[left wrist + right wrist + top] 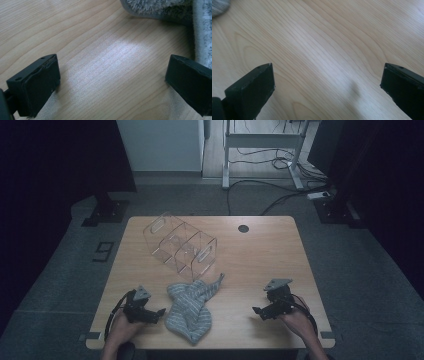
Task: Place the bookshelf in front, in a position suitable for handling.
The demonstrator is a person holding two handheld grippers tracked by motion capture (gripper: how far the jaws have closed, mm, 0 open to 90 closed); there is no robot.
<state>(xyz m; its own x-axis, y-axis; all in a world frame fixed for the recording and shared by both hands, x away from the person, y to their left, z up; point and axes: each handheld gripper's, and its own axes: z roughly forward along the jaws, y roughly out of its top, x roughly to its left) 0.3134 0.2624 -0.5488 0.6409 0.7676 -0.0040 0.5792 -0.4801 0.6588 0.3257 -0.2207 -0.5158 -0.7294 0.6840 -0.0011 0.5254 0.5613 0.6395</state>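
Cloth (pixel 190 307) lies crumpled at the table's (pixel 260 255) near edge, long axis running away from the person, just beside the left gripper (pixel 159 312); right gripper (pixel 256 310) well apart; both jaws spread, empty

Grey cloth (pixel 160 7) cut off by top and right edges in left gripper view, just a corner at top-left in right gripper view (pixel 219 6); person's forearms cropped at bottom of high view; clear organizer (pixel 182 247) dividers hard to make out.
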